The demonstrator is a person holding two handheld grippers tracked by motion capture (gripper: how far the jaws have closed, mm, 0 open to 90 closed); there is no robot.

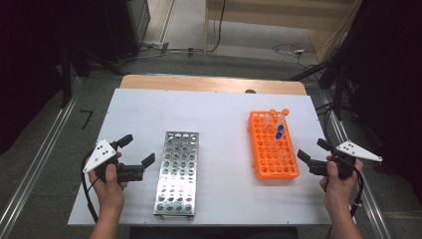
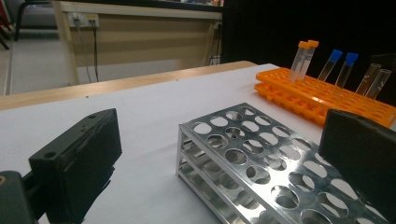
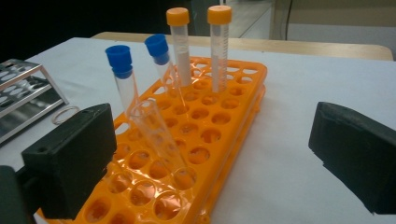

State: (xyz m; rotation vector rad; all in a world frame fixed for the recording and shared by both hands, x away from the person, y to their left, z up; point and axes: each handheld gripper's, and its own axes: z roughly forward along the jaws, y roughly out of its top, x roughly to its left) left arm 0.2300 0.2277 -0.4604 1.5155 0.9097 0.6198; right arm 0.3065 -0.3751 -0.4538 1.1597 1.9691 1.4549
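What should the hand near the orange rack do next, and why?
Probably ease the right tool forward to the nearest uncapped tube. Its jaws are open and empty, the tubes stand in the orange rack, and the metal rack has none.

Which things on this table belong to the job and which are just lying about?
Job:
orange rack
orange-capped tubes
blue-capped tubes
uncapped tube
metal rack
left gripper, open
right gripper, open

Lying about:
floor cables
wall sockets

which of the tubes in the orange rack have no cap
The clear tube at the front of the orange rack, leaning; the left gripper view shows two such. The others wear blue or orange caps.
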